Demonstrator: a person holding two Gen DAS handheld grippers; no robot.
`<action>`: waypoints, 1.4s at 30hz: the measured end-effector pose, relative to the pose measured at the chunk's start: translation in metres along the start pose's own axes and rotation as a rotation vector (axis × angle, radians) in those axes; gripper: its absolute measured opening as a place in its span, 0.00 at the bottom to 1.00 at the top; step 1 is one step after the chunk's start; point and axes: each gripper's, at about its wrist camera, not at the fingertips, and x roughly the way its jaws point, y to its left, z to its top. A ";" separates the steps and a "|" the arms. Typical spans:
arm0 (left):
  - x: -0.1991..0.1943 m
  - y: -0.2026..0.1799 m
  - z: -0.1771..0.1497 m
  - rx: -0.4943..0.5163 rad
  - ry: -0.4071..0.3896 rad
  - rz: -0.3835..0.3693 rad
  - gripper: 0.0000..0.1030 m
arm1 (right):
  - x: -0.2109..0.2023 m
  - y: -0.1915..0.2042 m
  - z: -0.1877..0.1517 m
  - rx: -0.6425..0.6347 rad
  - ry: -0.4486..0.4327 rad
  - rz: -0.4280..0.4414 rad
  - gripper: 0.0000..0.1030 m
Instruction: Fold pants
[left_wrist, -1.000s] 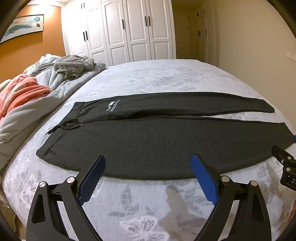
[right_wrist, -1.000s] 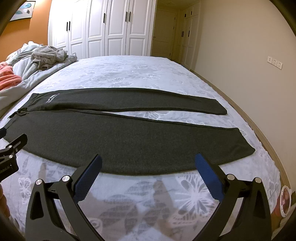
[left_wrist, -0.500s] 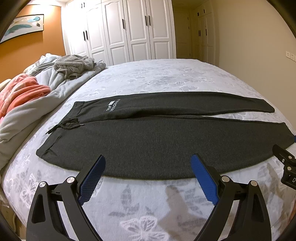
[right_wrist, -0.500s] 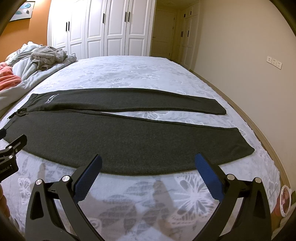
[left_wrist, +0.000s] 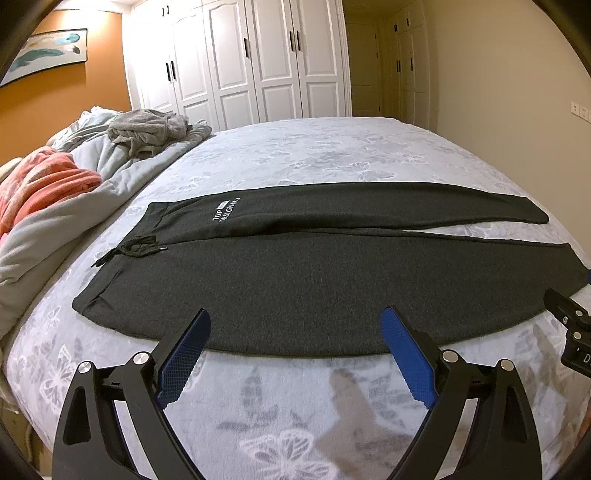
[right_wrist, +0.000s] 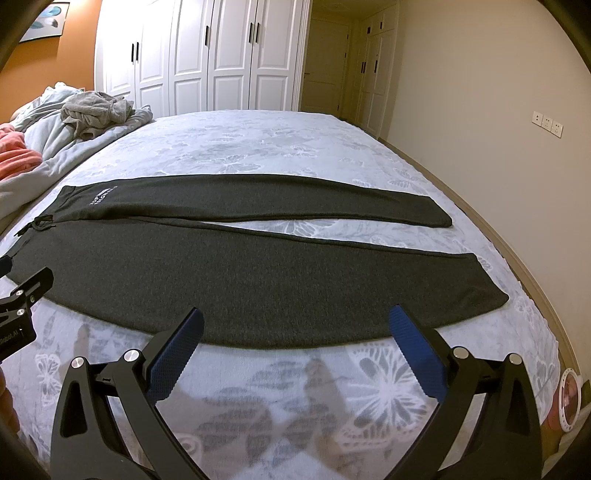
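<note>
the dark grey pants (left_wrist: 295, 280) lie flat on the bed (left_wrist: 332, 155). the two legs are spread apart a little, one near and one far. the waist is at the left, with a black string (left_wrist: 129, 251) in a bow. white letters (left_wrist: 226, 211) sit on the far leg by the waist. the leg ends are at the right.

the left gripper (left_wrist: 295, 330) hangs over the near edge of the near leg. its blue pads (left_wrist: 404, 356) are wide apart and hold nothing. the right gripper (right_wrist: 295, 326) hangs over the same edge, more to the right, near the leg end. it is wide apart too and holds nothing.

at the far left is a grey blanket (left_wrist: 110, 173) with a grey cloth (left_wrist: 147, 129) bunched on top, and a pink blanket (left_wrist: 40, 184) beside it. white doors (left_wrist: 240, 62) stand behind the bed.
</note>
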 end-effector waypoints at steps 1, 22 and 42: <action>0.000 0.000 0.000 -0.001 -0.001 0.002 0.88 | 0.000 0.000 0.000 0.001 0.000 0.000 0.95; 0.000 0.001 0.000 0.001 0.002 0.003 0.88 | 0.001 -0.003 0.000 0.002 0.005 -0.005 0.95; 0.017 0.012 0.008 -0.005 0.066 -0.022 0.89 | 0.032 -0.034 0.017 0.068 0.080 -0.019 0.95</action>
